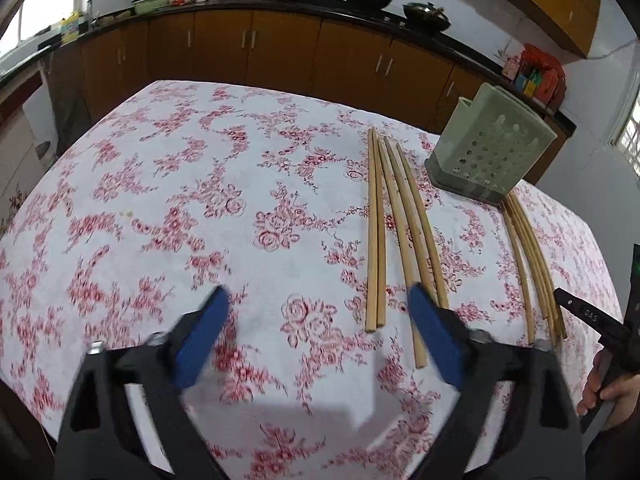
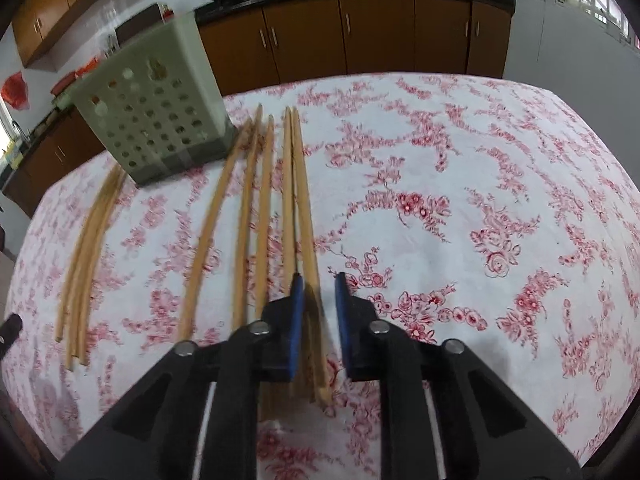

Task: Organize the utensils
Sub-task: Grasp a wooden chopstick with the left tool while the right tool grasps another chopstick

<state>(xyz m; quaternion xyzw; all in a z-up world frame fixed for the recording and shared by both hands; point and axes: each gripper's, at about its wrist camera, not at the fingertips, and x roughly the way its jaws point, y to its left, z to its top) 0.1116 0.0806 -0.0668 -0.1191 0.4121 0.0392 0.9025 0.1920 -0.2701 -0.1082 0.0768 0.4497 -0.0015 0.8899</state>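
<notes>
Several wooden chopsticks (image 1: 394, 220) lie in a loose row on the floral tablecloth, with a second bundle (image 1: 532, 264) to their right. A pale green perforated utensil holder (image 1: 490, 146) stands behind them. My left gripper (image 1: 316, 300) is open wide above the cloth, just left of the chopsticks' near ends. In the right wrist view the same row (image 2: 256, 208), the second bundle (image 2: 86, 248) and the holder (image 2: 154, 108) show. My right gripper (image 2: 318, 278) is partly open, its jaws either side of the near end of a chopstick pair (image 2: 298, 200); none is gripped.
The table (image 2: 480, 200) is covered by a red-and-white floral cloth and drops off at its edges. Brown kitchen cabinets (image 1: 280, 48) with a dark counter, woks and bowls run behind it. The other hand's gripper (image 1: 592, 316) shows at the right edge of the left wrist view.
</notes>
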